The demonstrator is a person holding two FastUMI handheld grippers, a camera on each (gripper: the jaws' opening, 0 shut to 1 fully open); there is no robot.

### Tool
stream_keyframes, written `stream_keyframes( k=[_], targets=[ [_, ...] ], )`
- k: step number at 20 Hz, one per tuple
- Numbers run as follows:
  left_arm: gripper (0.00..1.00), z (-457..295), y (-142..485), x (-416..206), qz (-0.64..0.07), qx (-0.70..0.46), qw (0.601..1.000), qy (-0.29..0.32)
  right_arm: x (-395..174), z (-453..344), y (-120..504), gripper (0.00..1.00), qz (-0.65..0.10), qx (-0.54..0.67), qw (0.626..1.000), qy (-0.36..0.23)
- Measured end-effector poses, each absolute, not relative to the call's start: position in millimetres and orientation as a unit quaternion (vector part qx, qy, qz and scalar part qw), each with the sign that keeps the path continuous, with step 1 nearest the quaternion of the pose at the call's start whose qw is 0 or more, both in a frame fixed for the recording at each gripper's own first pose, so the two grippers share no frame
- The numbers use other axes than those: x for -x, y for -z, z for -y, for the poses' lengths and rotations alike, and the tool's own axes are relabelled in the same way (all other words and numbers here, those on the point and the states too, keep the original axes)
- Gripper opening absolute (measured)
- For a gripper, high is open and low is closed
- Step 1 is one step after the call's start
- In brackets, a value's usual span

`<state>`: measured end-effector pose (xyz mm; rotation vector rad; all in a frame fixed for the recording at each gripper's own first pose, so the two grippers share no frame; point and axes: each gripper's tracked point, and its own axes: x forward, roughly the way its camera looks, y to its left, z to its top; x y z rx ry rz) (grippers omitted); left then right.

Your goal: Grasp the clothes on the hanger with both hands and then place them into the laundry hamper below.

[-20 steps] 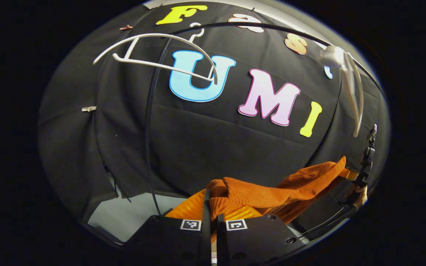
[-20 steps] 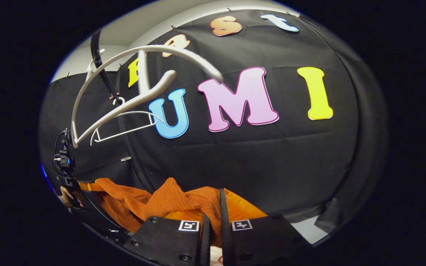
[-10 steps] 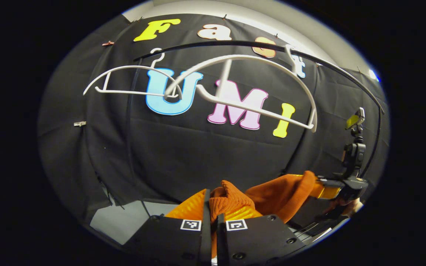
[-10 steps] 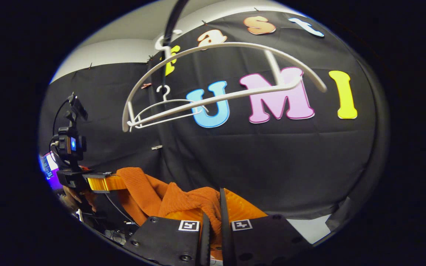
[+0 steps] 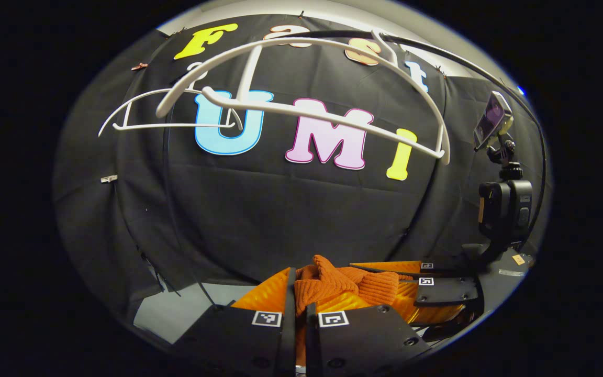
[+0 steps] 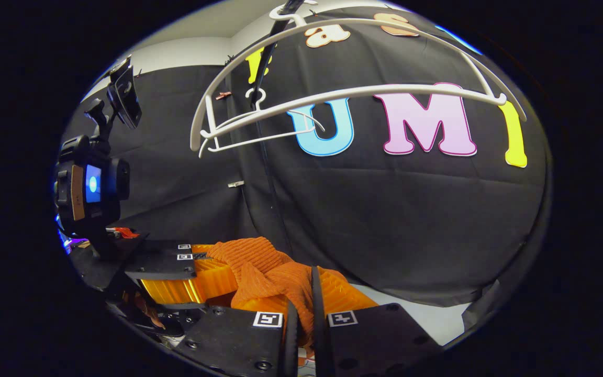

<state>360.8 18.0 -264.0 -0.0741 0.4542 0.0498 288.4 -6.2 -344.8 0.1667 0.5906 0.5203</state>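
Left tool [image 5: 297,293]: low in the left gripper view, pointing at the cloth wall, fingers clenched on a fold of the sweater [image 5: 333,280].
Right tool [image 6: 301,301]: pointing the same way, clamped on the sweater [image 6: 262,267] too; in the left gripper view it sits just right of the left tool [image 5: 427,275].
Sweater: orange ribbed knit, bunched in a short span between the two tools, off the hanger [image 5: 306,107].
Hanger: white plastic, curved, bare, hooked on a dark rail [image 6: 275,36] above; a second one [image 5: 165,118] hangs behind.
Room: open space between hanger and tools.
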Motion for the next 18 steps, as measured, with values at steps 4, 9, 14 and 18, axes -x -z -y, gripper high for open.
stream_keyframes(
  k=[4,9,14,18],
  targets=[
    [0.15,-25.3,283.2,-370.0,-0.25,0.057,0.966,-0.025,-295.1,9.1,366.9,0.17,-0.318,-0.077,0.915,-0.235],
    [0.64,-49.5,320.8,-354.5,-0.321,0.028,0.946,-0.027,-292.3,42.9,404.0,0.35,-0.358,0.001,0.912,-0.202],
    [0.88,-71.6,345.9,-335.8,-0.36,0.032,0.931,-0.052,-288.6,67.0,420.9,0.94,-0.375,0.06,0.906,-0.185],
    [0.95,-72.1,340.3,-336.3,-0.364,0.055,0.928,-0.051,-284.4,70.7,427.0,0.93,-0.388,0.074,0.9,-0.182]
  ],
)
